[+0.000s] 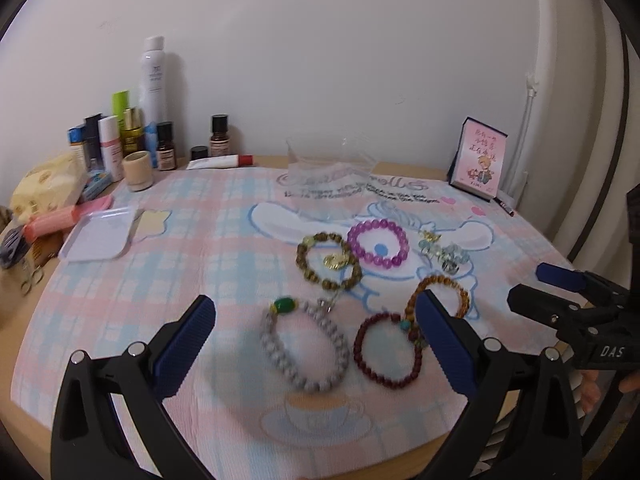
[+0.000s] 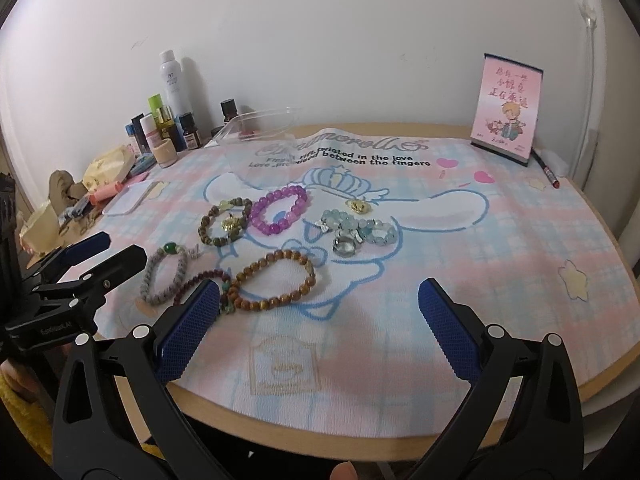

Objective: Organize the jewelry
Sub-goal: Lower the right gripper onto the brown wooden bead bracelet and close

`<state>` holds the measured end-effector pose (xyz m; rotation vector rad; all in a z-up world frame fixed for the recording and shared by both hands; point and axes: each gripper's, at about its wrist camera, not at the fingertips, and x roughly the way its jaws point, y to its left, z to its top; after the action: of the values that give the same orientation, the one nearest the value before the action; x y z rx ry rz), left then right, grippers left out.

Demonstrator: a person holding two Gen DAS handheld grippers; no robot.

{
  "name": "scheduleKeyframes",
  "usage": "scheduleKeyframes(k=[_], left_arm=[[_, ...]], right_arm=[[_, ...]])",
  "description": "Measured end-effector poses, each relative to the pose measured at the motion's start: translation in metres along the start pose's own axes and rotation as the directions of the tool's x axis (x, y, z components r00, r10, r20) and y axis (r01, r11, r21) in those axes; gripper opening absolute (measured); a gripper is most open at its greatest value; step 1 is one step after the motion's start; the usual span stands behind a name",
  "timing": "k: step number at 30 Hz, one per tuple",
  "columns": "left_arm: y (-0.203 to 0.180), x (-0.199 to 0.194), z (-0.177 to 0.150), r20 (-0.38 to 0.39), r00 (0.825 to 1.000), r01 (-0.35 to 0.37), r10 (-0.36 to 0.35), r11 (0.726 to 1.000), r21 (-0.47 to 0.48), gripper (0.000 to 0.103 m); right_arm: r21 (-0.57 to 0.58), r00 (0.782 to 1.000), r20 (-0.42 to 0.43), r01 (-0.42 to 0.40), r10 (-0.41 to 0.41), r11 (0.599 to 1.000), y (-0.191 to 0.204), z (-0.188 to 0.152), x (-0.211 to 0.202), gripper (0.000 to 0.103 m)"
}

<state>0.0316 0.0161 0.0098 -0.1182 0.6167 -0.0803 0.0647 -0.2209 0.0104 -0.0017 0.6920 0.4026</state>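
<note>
Several bead bracelets lie on a pastel cartoon cloth (image 1: 180, 264): a grey one with a green bead (image 1: 304, 344), a dark red one (image 1: 386, 350), an amber one (image 2: 276, 282), an olive one with a gold charm (image 1: 326, 262), a purple one (image 1: 377, 244) and a pale blue-green one (image 2: 360, 228). A clear plastic box (image 1: 330, 160) stands at the back. My left gripper (image 1: 316, 334) is open and empty above the grey bracelet. My right gripper (image 2: 320, 310) is open and empty, just right of the amber bracelet.
Bottles and jars (image 1: 132, 136) stand at the back left by the wall. A white tray (image 1: 98, 234) lies left on the cloth. A pink picture card (image 2: 506, 106) stands at the back right, a pen (image 2: 546, 168) beside it. The table edge (image 2: 600, 384) runs near.
</note>
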Motion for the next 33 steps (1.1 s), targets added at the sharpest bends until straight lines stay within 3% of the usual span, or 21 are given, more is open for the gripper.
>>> scheduleKeyframes(k=[2, 7, 9, 15, 19, 21, 25, 33], left_arm=[[0.005, 0.009, 0.010, -0.032, 0.999, 0.038, -0.038, 0.999, -0.011, 0.098], [0.025, 0.035, 0.032, -0.096, 0.982, 0.156, -0.162, 0.985, -0.070, 0.098], [0.029, 0.046, 0.038, -0.128, 0.973, 0.181, -0.190, 0.980, -0.077, 0.091], [0.035, 0.081, 0.051, -0.248, 0.948, 0.193, -0.200, 0.980, -0.054, 0.062], [0.038, 0.100, 0.057, -0.300, 0.937, 0.174, -0.179, 0.984, -0.042, 0.054], [0.036, 0.107, 0.057, -0.329, 0.930, 0.168, -0.165, 0.986, -0.020, 0.045], [0.032, 0.115, 0.057, -0.351, 0.926, 0.156, -0.143, 0.988, 0.009, 0.040], [0.030, 0.125, 0.057, -0.367, 0.921, 0.146, -0.127, 0.989, 0.026, 0.028]], right_arm=[[-0.002, 1.000, 0.001, 0.006, -0.006, 1.000, -0.003, 0.005, 0.005, 0.095], [0.008, 0.999, -0.032, 0.000, 0.000, 1.000, -0.020, 0.022, 0.023, 0.083], [-0.001, 0.999, -0.050, 0.008, -0.008, 1.000, -0.029, 0.031, 0.030, 0.076], [-0.077, 0.992, -0.125, -0.006, -0.004, 0.997, -0.048, 0.047, 0.053, 0.055], [-0.120, 0.979, -0.204, -0.016, -0.008, 0.993, -0.062, 0.052, 0.073, 0.040], [-0.150, 0.968, -0.251, -0.040, 0.001, 0.988, -0.065, 0.053, 0.086, 0.038], [-0.161, 0.954, -0.292, -0.121, 0.069, 0.979, -0.064, 0.054, 0.100, 0.035], [-0.206, 0.948, -0.313, -0.126, 0.056, 0.971, -0.058, 0.058, 0.109, 0.028]])
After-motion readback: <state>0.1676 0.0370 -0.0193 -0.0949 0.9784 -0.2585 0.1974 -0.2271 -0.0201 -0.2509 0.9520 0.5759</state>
